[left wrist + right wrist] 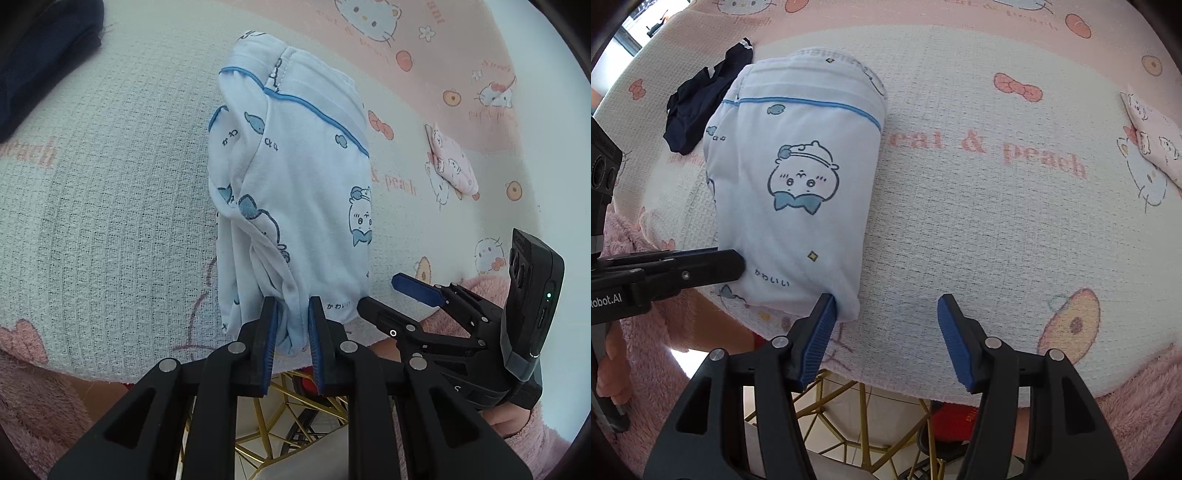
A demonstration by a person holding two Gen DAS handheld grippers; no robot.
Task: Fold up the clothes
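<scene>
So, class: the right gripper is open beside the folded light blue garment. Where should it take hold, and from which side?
Probably the near right corner of the light blue garment, approached from above at the table's near edge. The layers bunch there, beside the right gripper, matching the left gripper's pinch on the near left end.

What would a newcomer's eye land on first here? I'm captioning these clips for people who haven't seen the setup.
First, the folded pale blue garment with a cartoon face, lying on the cat-print table cover. The left gripper pinches its near bunched edge, while the right gripper stands open just beside its corner. A dark navy garment lies behind, and a small pink folded piece far right.
</scene>
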